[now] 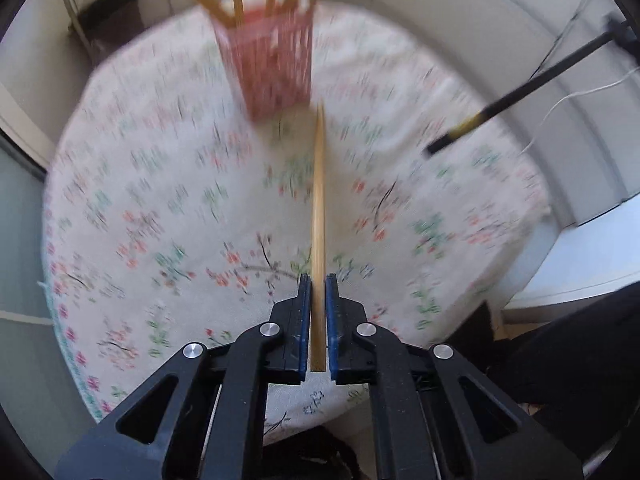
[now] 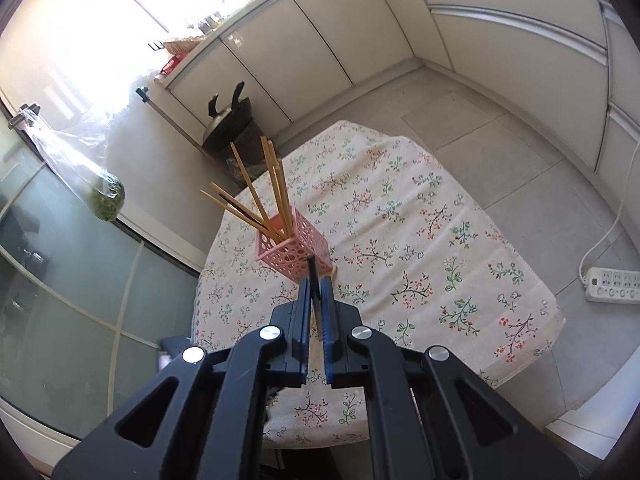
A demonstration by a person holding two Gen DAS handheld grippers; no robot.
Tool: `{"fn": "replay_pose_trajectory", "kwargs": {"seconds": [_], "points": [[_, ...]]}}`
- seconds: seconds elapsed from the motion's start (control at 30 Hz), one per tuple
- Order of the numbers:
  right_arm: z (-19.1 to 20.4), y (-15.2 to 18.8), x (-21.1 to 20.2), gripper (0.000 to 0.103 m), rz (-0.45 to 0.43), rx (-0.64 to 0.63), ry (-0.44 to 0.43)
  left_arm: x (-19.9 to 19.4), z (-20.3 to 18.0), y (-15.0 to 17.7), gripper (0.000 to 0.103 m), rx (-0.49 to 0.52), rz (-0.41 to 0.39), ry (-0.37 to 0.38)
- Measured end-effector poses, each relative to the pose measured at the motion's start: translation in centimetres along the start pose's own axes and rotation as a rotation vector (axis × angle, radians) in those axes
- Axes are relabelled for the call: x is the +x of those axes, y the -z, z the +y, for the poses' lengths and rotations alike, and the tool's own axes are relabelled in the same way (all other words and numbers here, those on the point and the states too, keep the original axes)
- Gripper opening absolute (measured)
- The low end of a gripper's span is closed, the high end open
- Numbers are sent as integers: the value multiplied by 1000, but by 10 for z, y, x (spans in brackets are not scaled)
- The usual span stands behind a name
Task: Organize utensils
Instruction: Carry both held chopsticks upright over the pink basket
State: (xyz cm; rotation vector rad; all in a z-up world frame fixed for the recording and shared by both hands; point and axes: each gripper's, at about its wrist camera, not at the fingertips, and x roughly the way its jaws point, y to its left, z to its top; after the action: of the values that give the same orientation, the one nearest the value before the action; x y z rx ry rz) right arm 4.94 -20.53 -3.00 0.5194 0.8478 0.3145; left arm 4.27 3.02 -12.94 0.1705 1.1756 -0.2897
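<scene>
Bamboo chopstick (image 1: 318, 216) beside pink holder (image 1: 276, 64)

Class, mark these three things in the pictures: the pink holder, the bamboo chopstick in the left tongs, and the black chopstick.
pink holder (image 2: 298, 250): right wrist view, on its perforated side wall.
bamboo chopstick (image 1: 318, 208): left wrist view, mid-shaft.
black chopstick (image 1: 516, 98): left wrist view, on the dark shaft.

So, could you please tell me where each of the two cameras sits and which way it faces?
Left wrist: on the left gripper, looking steeply down at the floral tablecloth; its fingers clamp a bamboo chopstick.
Right wrist: on the right gripper, looking slantwise down across the table toward the cabinets; its fingers clamp a black chopstick.
Shared: the pink holder of bamboo chopsticks, the tablecloth, and the black chopstick.
</scene>
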Motion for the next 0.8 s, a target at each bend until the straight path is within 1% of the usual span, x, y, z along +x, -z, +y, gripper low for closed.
{"fn": "replay_pose_trajectory", "kwargs": {"seconds": [0.1,0.17,0.27,0.53,0.67,0.8], "points": [[3,-1,-9,5,-16,-13,1,-35,6,-6,6,21,-102,-42],[7,-3,-14,5,-29,-23,5,-53,10,-15,6,18,-166,-47],[12,-5,-18,5,-37,-29,5,-68,17,-24,6,5,-237,-50],[44,-18,-31,5,-67,-104,-9,-89,31,-32,6,-80,-343,-21],[67,-30,-38,5,-80,-157,-22,-117,38,-49,6,-114,-435,8],[82,-43,-46,5,-95,-180,-39,-147,43,-67,6,-130,-518,25]]}}
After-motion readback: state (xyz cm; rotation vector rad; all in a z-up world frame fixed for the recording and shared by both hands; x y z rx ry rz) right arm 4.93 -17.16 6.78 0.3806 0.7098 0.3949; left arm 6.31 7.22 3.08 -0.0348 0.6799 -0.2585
